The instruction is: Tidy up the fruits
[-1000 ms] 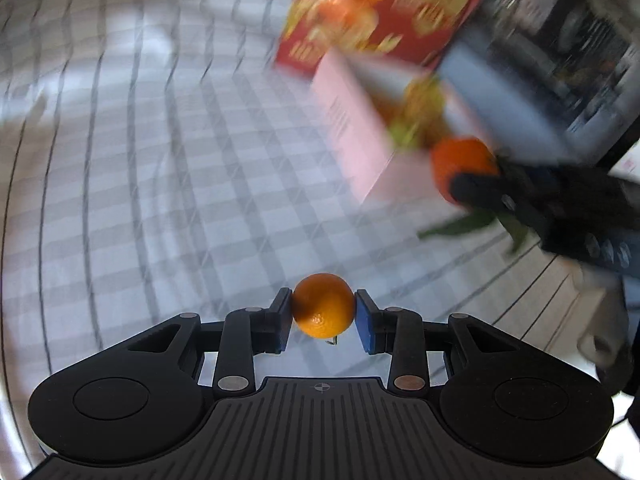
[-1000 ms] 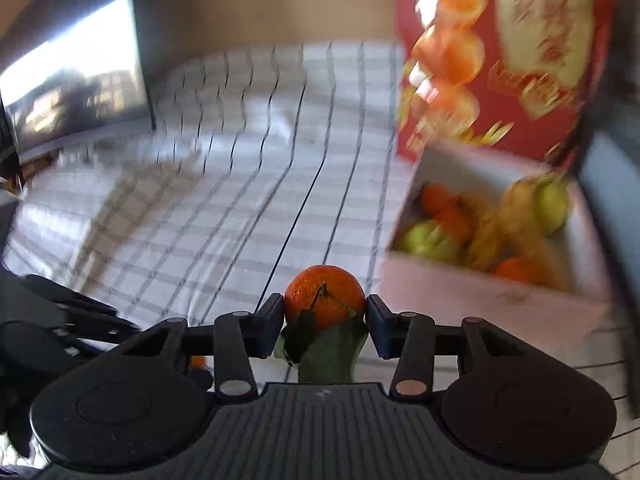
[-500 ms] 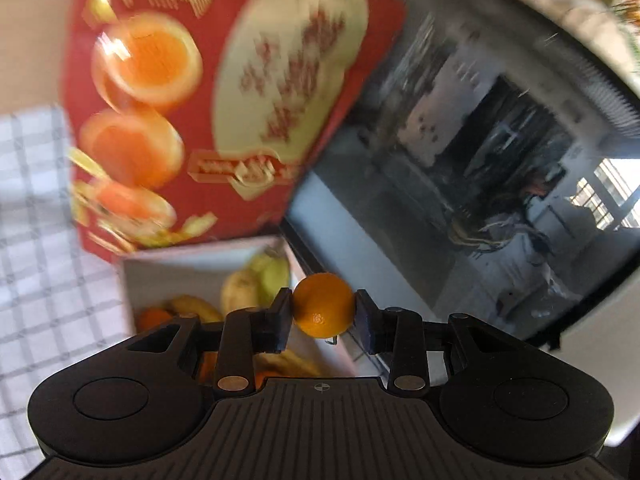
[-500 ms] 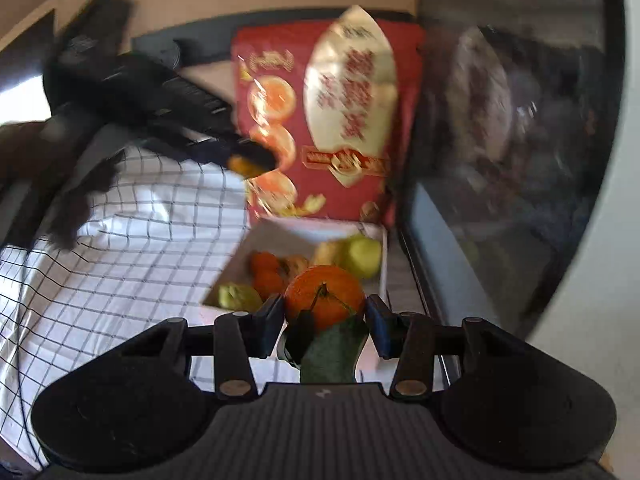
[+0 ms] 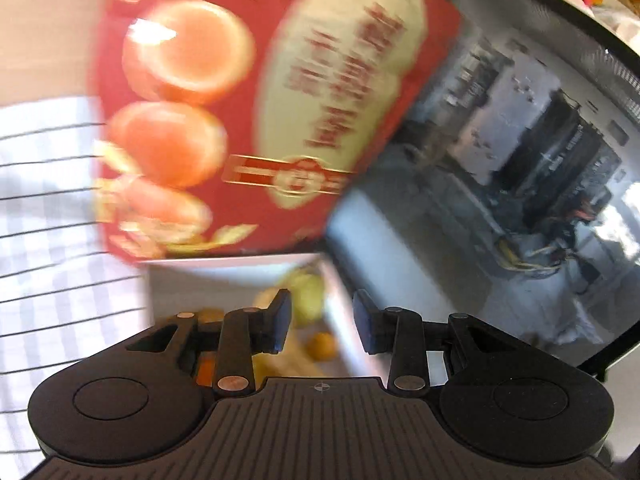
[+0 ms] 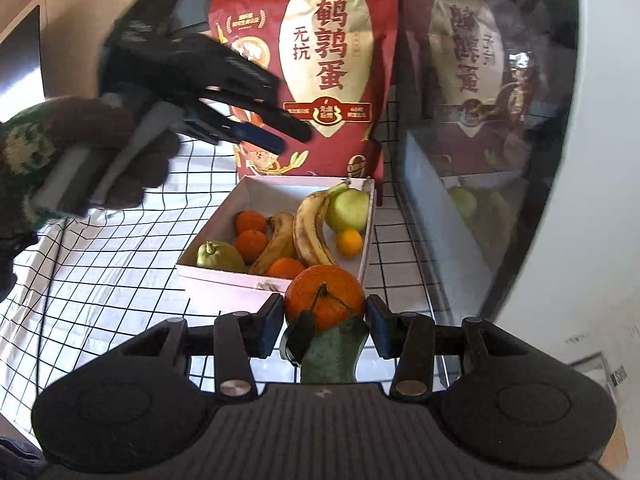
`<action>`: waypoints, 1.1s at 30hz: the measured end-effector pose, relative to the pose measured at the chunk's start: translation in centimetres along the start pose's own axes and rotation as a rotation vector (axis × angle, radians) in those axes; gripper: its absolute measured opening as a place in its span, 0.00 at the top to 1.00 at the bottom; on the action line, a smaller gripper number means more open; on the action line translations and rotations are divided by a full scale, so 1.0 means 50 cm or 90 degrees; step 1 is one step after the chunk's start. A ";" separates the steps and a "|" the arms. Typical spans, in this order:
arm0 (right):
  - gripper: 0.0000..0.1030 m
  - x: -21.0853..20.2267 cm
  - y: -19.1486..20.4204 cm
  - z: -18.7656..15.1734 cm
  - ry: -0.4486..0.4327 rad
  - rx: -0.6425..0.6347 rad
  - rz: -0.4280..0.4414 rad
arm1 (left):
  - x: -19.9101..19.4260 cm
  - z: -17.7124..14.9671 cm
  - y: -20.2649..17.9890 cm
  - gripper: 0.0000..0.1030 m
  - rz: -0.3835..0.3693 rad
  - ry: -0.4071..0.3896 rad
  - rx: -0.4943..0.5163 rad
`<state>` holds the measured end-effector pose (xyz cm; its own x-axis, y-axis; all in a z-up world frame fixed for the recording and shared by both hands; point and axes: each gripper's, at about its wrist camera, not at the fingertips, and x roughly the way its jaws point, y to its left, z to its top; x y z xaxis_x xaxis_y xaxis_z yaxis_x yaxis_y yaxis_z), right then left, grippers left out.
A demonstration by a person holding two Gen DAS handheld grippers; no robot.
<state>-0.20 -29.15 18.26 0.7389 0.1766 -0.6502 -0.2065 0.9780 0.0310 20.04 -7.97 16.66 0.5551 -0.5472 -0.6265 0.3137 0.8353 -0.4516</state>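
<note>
1. Left wrist view. The left gripper (image 5: pixel 322 326) has its fingers spread with nothing between them. It hangs over the white box (image 5: pixel 240 261), which sits at lower centre of the frame. Through the gap a small orange (image 5: pixel 321 346) lies on the box floor close to the right wall, with a green fruit (image 5: pixel 308 296) just above it in the frame. The red bag (image 5: pixel 256 112) fills the upper left and is badly blurred. A dark glass door (image 5: pixel 520 184) takes up the right side.
   - Risk, as I judge it: the picture is smeared, so the gripper seems to be moving fast. A quick swing here could clip the box wall or knock the bag over onto the fruit.

2. Right wrist view. The right gripper (image 6: pixel 325 326) pinches a tangerine (image 6: pixel 325 296) with a leaf (image 6: pixel 330 356) hanging below it, at lower centre. The box (image 6: pixel 228 276) lies just beyond, and already holds bananas (image 6: pixel 310 232), a pear (image 6: pixel 218 256), a green apple (image 6: pixel 348 210) and several oranges (image 6: pixel 250 244). The left gripper (image 6: pixel 276 136) shows at upper left, above the checked cloth on the desk (image 6: pixel 120 264), its fingers apart.
   - Risk: the box looks nearly full, and the only bare spot I see is by the small orange (image 6: pixel 349 243) near the right wall. Released from too high, the tangerine could roll off the bananas and over the low rim.
   - Risk: both grippers are near the same box, so reaching in now might cause a collision.
   - Risk: the leaf may snag on the near wall as the tangerine crosses it.
</note>
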 end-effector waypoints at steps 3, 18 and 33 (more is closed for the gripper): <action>0.57 0.027 0.005 0.029 -0.003 -0.011 0.019 | -0.062 -0.051 0.055 0.63 0.052 -0.022 -0.024; 0.43 0.289 0.127 0.248 -0.083 -0.058 0.059 | -0.213 -0.317 0.183 0.63 0.212 0.016 -0.090; 0.26 0.175 0.146 -0.005 -0.004 0.021 -0.014 | -0.098 -0.400 0.130 0.61 0.203 0.009 0.022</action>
<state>4.59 -20.49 12.63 0.7466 0.1558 -0.6468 -0.1687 0.9847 0.0425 3.94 -0.97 4.08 0.6193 -0.2578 -0.7416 0.1522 0.9661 -0.2087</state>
